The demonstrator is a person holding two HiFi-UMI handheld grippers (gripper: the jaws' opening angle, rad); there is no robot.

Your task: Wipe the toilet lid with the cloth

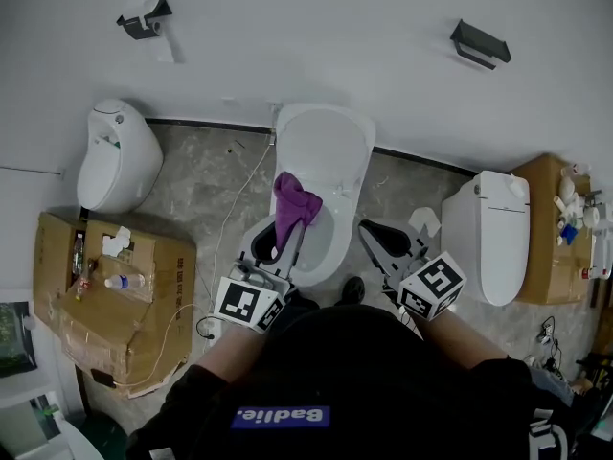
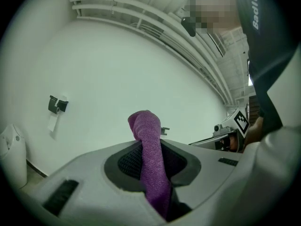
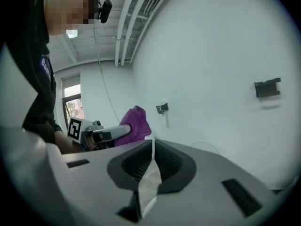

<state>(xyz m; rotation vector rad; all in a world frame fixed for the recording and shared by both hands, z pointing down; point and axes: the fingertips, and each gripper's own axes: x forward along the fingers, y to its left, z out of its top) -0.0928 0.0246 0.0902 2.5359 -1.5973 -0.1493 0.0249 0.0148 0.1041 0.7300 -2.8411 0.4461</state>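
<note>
A white toilet stands in the middle with its lid (image 1: pixel 326 147) raised towards the wall and the bowl rim (image 1: pixel 329 249) below it. A purple cloth (image 1: pixel 293 203) (image 2: pixel 149 147) sticks up from my left gripper (image 1: pixel 287 230) (image 2: pixel 151 150), which is shut on it over the bowl's left side. Whether the cloth touches the lid I cannot tell. My right gripper (image 1: pixel 375 237) (image 3: pixel 153 147) is shut with nothing in it, to the right of the bowl. The right gripper view shows the left gripper (image 3: pixel 111 133) and the cloth (image 3: pixel 136 120) at its left.
A white urinal (image 1: pixel 117 156) hangs at the left, above a cardboard box (image 1: pixel 144 329) with bottles on it. A second toilet (image 1: pixel 493 233) and another box (image 1: pixel 546 257) stand at the right. A white cable (image 1: pixel 233 214) runs over the floor. Two holders (image 1: pixel 144 17) (image 1: pixel 479 43) sit on the wall.
</note>
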